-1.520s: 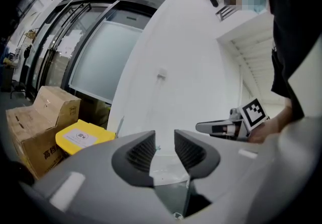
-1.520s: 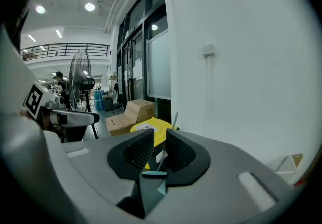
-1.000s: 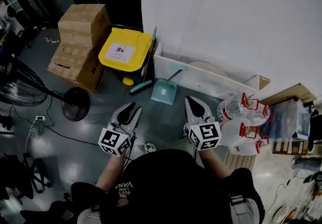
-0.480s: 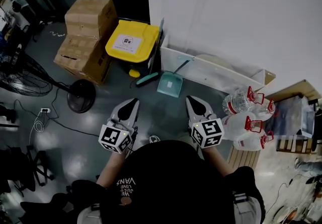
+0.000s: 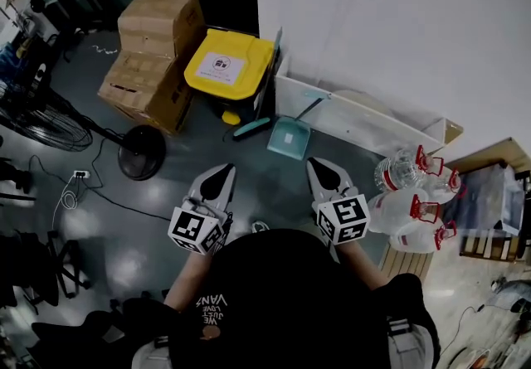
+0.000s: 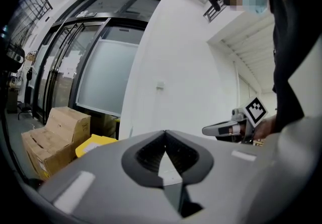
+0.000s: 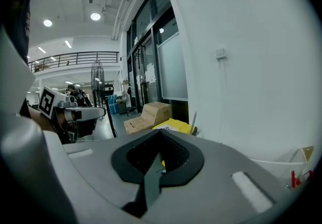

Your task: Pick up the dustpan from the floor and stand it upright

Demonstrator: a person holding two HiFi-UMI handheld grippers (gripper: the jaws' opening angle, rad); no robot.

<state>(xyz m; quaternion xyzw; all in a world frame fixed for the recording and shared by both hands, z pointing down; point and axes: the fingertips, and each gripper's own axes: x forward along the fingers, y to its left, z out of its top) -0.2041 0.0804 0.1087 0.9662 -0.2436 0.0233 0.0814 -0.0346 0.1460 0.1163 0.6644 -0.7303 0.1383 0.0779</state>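
Note:
The teal dustpan (image 5: 289,138) lies flat on the grey floor, its handle (image 5: 309,105) slanting up onto a low white ledge (image 5: 365,128). A teal brush (image 5: 250,128) lies just to its left. Both grippers are held side by side short of the dustpan, touching nothing. My left gripper (image 5: 222,171) (image 6: 165,138) is closing its jaws the last bit, and they meet with nothing between them. My right gripper (image 5: 320,165) (image 7: 160,136) is shut and empty. Each gripper also shows in the other's view, the right gripper (image 6: 221,129) and the left gripper (image 7: 83,114). The dustpan is hidden in both gripper views.
A yellow-lidded bin (image 5: 228,69) and stacked cardboard boxes (image 5: 153,52) stand left of the dustpan. A fan's round base (image 5: 142,152) and a cable (image 5: 99,197) lie on the floor at left. Several large water bottles (image 5: 412,197) sit at right, by the white wall (image 5: 398,36).
The left gripper's jaws have gone from wide open to shut. Both grippers have moved a little forward toward the dustpan; the right stays shut.

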